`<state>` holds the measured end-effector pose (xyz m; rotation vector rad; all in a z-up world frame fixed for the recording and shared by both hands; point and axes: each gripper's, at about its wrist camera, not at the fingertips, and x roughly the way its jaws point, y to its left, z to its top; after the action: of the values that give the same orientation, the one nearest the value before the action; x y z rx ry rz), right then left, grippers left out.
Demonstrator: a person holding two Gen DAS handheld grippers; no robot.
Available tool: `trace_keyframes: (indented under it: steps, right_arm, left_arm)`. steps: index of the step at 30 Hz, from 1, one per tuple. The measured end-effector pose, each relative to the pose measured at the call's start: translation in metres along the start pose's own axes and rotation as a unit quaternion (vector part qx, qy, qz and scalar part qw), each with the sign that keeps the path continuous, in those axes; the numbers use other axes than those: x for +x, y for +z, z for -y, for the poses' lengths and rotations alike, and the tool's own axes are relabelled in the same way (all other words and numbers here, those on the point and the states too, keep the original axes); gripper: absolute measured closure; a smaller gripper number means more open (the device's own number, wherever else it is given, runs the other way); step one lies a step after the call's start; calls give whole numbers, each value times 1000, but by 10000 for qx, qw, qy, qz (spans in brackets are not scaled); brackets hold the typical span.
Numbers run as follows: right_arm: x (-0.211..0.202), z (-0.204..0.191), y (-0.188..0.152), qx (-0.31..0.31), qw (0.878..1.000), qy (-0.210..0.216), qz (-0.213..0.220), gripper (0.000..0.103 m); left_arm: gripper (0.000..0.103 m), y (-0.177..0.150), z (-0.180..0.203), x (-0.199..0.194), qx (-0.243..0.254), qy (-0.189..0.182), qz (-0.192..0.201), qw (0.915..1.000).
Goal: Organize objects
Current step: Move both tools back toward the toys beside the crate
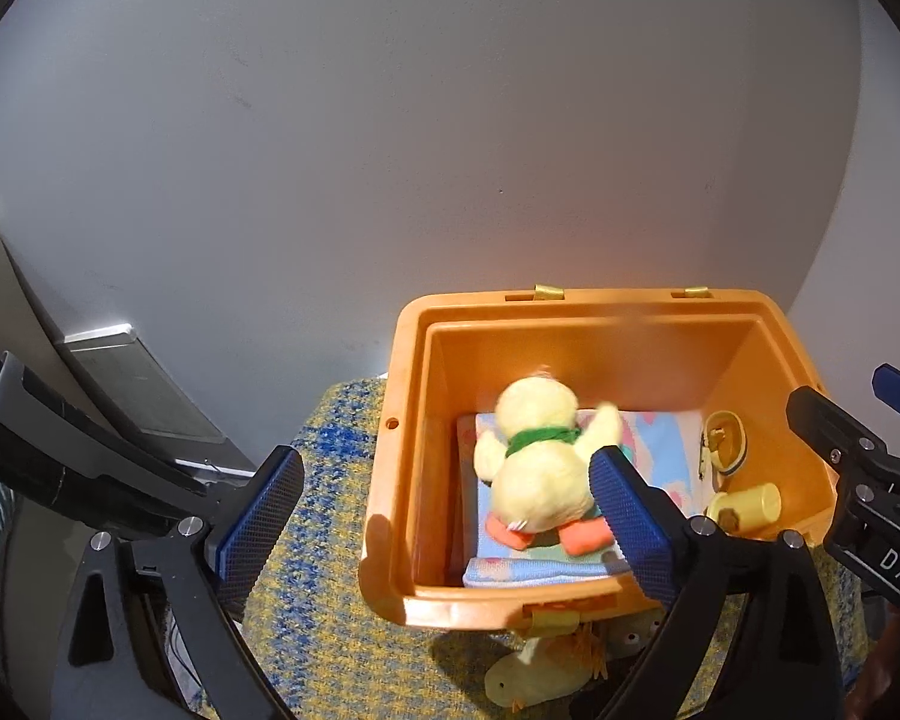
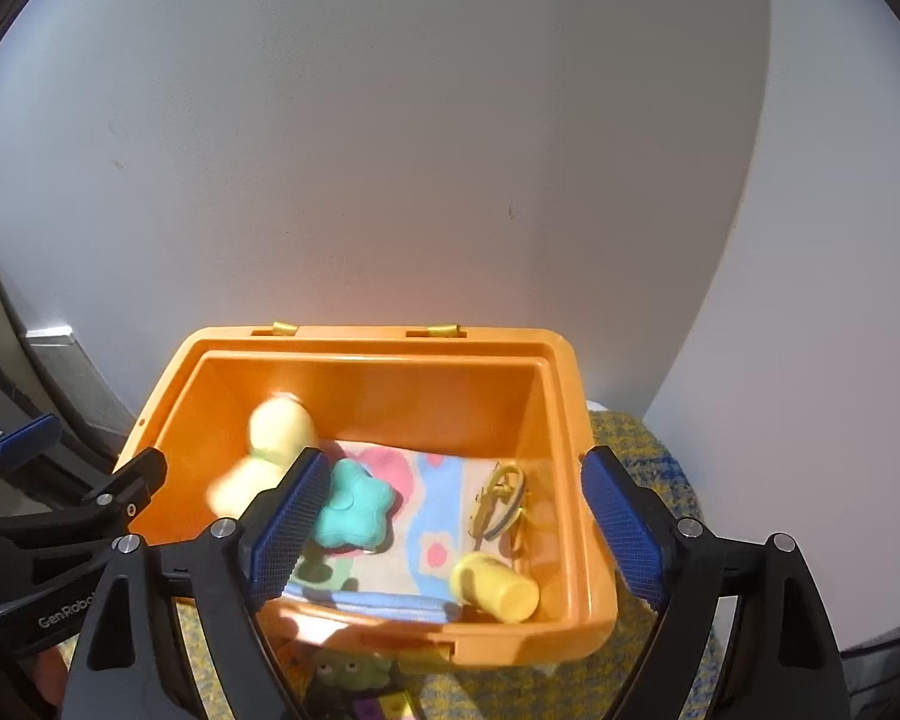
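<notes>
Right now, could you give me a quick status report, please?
Both grippers open, left, right. Plush duck lying in orange bin, unheld. Nothing blocking.

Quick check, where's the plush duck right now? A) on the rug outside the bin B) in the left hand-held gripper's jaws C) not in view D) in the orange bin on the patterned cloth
D: the duck lies inside the orange bin on the patterned cloth, clear of both open hand-held grippers.

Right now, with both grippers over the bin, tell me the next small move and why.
Probably pull the left gripper back and reach for the toy lying in front of the bin. Both sets of jaws stand open and empty, the duck already lies inside, and that toy is outside.
</notes>
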<state>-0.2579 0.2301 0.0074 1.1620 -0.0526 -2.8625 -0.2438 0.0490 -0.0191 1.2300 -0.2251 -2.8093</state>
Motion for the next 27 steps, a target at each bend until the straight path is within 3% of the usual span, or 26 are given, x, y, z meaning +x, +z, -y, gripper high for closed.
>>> trace_keyframes:
  steps: [6,7,16,27]
  right_arm:
    - [-17,-3,-9,31,10000,3,32,17]
    - [-16,2,-8,132,9959,-896,45,17]
    - [-24,-12,-50,198,9957,-905,-92,17]
    - [-20,-41,-102,106,9943,-994,-368,17]
  left_arm:
    - [5,-13,-8,-19,-68,15,18,10000]
    - [5,-17,-9,-22,-74,20,22,10000]
    - [5,-60,-28,-43,-180,129,-9,9998]
    - [4,-118,-57,-41,-306,254,-251,9989]
